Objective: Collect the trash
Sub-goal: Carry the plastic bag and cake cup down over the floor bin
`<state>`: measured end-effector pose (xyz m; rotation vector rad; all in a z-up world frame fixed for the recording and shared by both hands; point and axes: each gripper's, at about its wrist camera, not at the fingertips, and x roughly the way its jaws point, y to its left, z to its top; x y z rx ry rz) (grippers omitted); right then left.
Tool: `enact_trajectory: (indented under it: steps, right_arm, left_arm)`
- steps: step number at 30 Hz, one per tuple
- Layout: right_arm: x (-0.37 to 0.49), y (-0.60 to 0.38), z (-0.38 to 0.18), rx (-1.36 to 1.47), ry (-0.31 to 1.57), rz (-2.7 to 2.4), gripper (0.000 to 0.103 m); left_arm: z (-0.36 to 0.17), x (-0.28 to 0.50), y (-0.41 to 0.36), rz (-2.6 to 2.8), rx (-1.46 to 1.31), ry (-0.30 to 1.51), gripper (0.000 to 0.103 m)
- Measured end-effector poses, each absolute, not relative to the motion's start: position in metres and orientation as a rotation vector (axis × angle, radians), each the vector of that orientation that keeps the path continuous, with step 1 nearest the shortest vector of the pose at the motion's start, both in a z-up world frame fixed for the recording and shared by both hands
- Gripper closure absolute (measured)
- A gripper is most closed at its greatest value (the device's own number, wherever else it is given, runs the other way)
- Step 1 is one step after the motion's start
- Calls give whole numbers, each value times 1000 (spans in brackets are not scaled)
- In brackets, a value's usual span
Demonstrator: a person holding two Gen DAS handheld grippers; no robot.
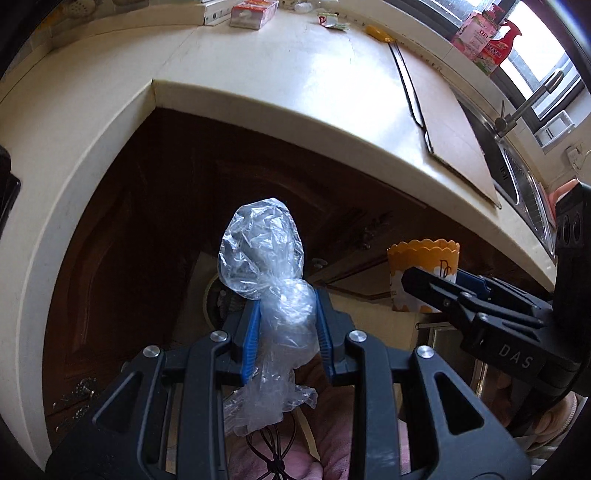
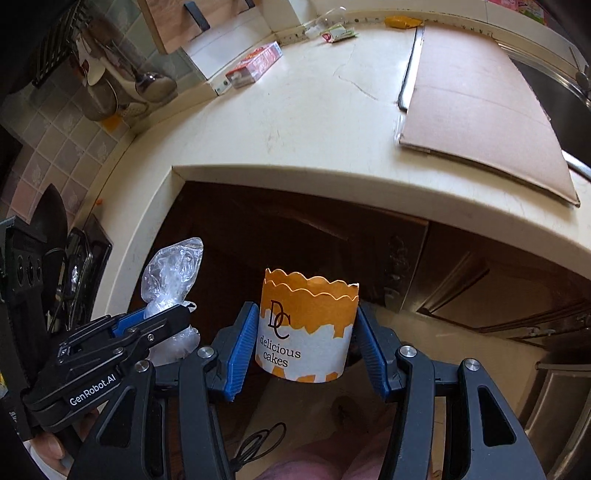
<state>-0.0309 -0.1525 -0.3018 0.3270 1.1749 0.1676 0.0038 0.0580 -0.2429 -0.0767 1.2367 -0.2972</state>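
The trash was already up in the air, off the counter, with one piece in each tool. The left gripper had its two blue pads pressed on a crumpled clear plastic bag, and most of the bag puffed out above the pads while a thin tail hung below. That bag was soft and slippery, so it might have slid out if the squeeze got weak or the tool shook. The right gripper held a paper cake cup by its two sides, standing up, with its wavy orange edge on top. The cup was thin paper, so a hard squeeze could have squashed it, and a loose one could have let it drop. I could not see down inside the cup, so I could not tell if it held anything; tipping it might have spilled crumbs. The two tools were close beside each other in front of the dark cabinet doors, so they could have bumped. No bin showed clearly in either view. Farther off, a flat piece of cardboard lay on the counter. At the very back were a red and white box and some small wrappers, maybe more trash to pick up.
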Motion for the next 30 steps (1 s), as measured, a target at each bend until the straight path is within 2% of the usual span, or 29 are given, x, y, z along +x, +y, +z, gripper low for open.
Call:
enact_trajectory:
  steps: [12, 22, 30]
  right_arm:
    - [-44, -143, -438, 256, 1378, 195, 50]
    - [-28, -131, -545, 229, 1425, 212, 50]
    - [3, -126, -599, 227, 1454, 195, 50]
  left_arm:
    - [-365, -10, 58, -226, -127, 1376, 78]
    - [-479, -8, 74, -185, -247, 1458, 78]
    - [-533, 10, 82, -161, -293, 1480, 78]
